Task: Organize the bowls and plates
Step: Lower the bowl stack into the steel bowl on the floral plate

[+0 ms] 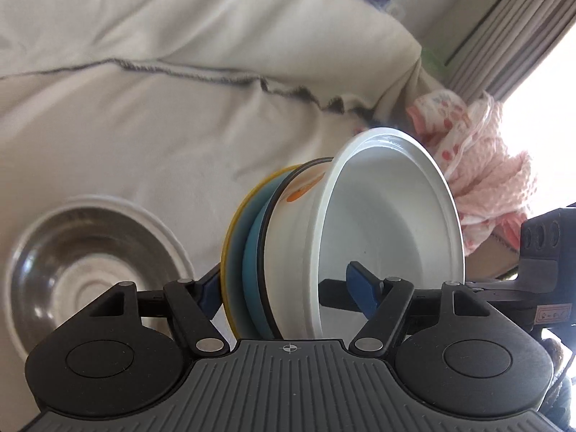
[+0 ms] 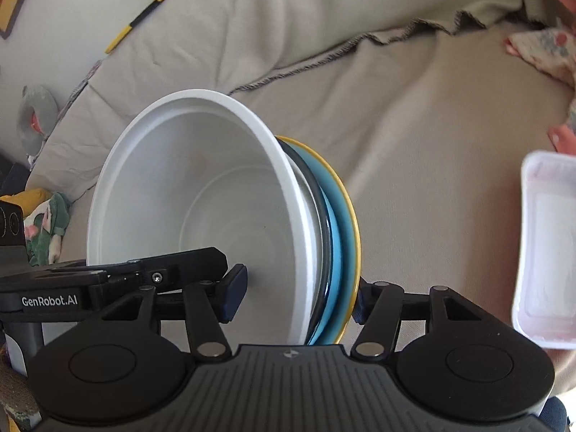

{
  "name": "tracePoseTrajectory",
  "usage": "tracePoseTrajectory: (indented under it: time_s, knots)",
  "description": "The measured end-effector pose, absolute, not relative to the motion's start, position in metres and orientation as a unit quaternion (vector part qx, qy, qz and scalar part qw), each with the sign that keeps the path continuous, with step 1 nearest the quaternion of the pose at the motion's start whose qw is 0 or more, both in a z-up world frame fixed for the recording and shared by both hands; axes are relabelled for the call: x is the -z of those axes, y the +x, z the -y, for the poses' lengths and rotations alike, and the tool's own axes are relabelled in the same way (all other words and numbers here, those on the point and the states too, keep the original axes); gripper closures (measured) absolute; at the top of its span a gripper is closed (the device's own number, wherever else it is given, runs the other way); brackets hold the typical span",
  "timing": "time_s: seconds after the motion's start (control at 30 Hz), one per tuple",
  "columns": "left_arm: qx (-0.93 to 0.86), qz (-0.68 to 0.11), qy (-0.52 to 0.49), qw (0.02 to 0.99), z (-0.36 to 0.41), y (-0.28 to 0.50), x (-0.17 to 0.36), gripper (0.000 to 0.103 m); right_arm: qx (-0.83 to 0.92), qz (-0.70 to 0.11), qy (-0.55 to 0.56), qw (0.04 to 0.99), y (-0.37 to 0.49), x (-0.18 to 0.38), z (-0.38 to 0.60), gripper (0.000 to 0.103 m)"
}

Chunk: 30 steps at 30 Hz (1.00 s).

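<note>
A stack of dishes is held on its side above the beige cloth. It is made up of a white bowl (image 1: 388, 216) (image 2: 187, 187), a black-rimmed bowl (image 1: 288, 216) with an orange mark, and a blue plate with a yellow rim (image 1: 237, 237) (image 2: 338, 237). My left gripper (image 1: 288, 289) is shut on the stack, with one blue pad (image 1: 361, 288) inside the white bowl and the other finger behind the yellow rim. My right gripper (image 2: 297, 297) clamps the same stack from the other side, with one pad (image 2: 234, 291) inside the bowl.
A steel bowl (image 1: 82, 262) sits in a white plate on the beige cloth (image 1: 162, 126) at the left. Pink dotted fabric (image 1: 486, 180) lies behind the stack. A white tray (image 2: 547, 244) is at the right edge. Folded clothes (image 2: 46, 223) lie at the left.
</note>
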<state>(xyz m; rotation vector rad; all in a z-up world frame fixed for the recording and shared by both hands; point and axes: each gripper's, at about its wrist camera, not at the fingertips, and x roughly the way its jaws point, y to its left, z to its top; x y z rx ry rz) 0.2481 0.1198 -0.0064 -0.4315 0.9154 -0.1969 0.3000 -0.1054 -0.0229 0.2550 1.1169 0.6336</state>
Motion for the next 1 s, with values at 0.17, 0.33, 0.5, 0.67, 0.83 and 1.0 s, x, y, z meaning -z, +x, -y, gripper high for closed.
tracePoseTrajectory:
  time_s: [0.17, 0.33, 0.5, 0.67, 0.83, 1.0]
  knots:
    - [0.030, -0.402, -0.228, 0.886, -0.181, 0.217, -0.003, 0.028, -0.354, -0.512, 0.090, 0.778, 0.308, 0.006, 0.033, 0.044]
    - [-0.027, -0.422, -0.256, 0.869, -0.228, 0.199, 0.028, 0.028, -0.382, -0.563, 0.073, 0.729, 0.307, 0.043, -0.036, 0.043]
    - [-0.025, -0.450, -0.268, 0.851, -0.255, 0.194, 0.058, 0.028, -0.369, -0.615, 0.066, 0.693, 0.306, 0.081, -0.061, 0.043]
    - [-0.019, -0.441, -0.269, 0.856, -0.264, 0.190, 0.053, 0.033, -0.356, -0.615, 0.062, 0.700, 0.308, 0.084, -0.063, 0.041]
    - [-0.009, -0.440, -0.289, 0.850, -0.276, 0.188, 0.055, 0.044, -0.345, -0.609, 0.062, 0.711, 0.311, 0.079, -0.058, 0.044]
    - [-0.001, -0.446, -0.297, 0.844, -0.277, 0.189, 0.059, 0.044, -0.338, -0.597, 0.052, 0.726, 0.305, 0.070, -0.054, 0.045]
